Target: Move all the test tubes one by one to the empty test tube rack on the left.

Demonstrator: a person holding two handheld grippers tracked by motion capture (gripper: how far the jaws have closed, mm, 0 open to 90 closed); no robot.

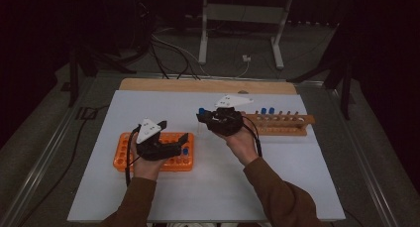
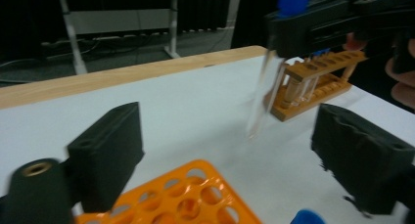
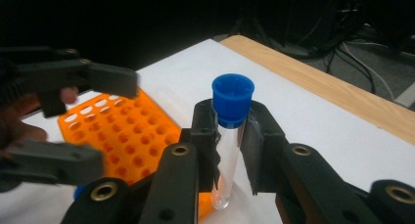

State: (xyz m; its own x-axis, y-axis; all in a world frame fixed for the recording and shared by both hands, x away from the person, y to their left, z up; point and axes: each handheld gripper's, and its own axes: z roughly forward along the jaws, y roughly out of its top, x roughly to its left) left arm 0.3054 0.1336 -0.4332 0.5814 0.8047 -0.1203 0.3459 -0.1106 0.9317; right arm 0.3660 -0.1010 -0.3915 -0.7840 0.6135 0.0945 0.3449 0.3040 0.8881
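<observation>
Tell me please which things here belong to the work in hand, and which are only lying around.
Belonging to the work:
- test tube with blue cap, clamped in the right gripper
- orange rack
- wooden rack
- left gripper, jaws apart, nothing between them

Only lying around:
- cables on the floor behind the table
- metal stand behind the table
</observation>
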